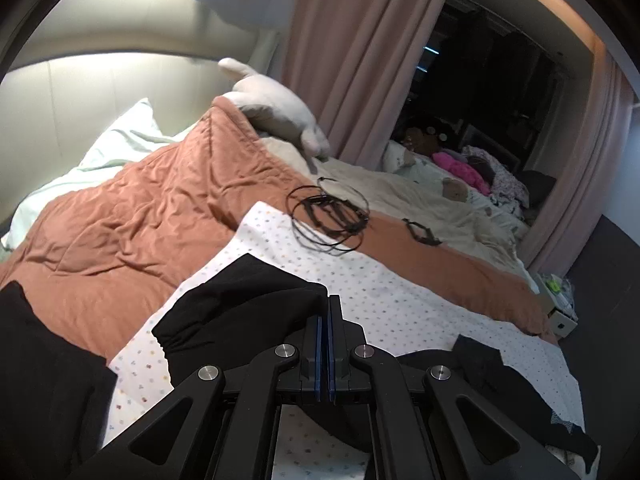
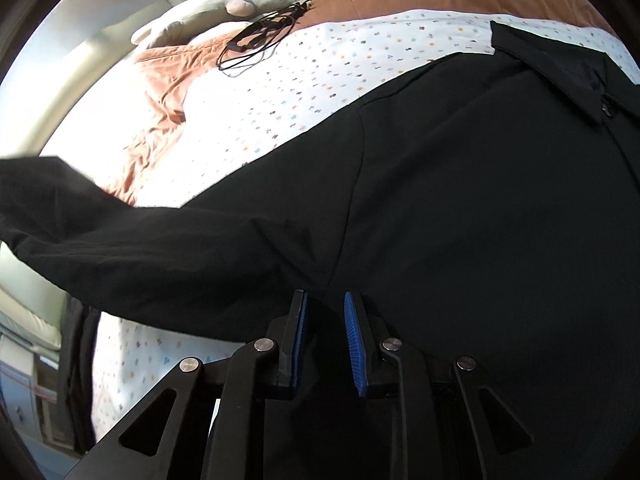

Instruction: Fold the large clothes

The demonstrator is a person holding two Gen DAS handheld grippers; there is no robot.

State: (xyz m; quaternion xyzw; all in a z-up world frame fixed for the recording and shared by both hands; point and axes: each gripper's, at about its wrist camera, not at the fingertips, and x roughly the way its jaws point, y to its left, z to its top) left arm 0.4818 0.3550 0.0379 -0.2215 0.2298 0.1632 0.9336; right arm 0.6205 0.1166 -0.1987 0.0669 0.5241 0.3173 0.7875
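A large black shirt with a collar and front placket lies spread on a white dotted sheet. My left gripper is shut on the cuff end of its black sleeve and holds it lifted above the sheet. That raised sleeve crosses the left of the right wrist view. My right gripper is open, its blue pads apart, resting low over the shirt near the armpit seam.
An orange quilt covers the bed behind the sheet. Black coiled cords lie at the sheet's far edge, also in the right wrist view. A grey plush toy, pillows, pink curtains and a dark window stand beyond.
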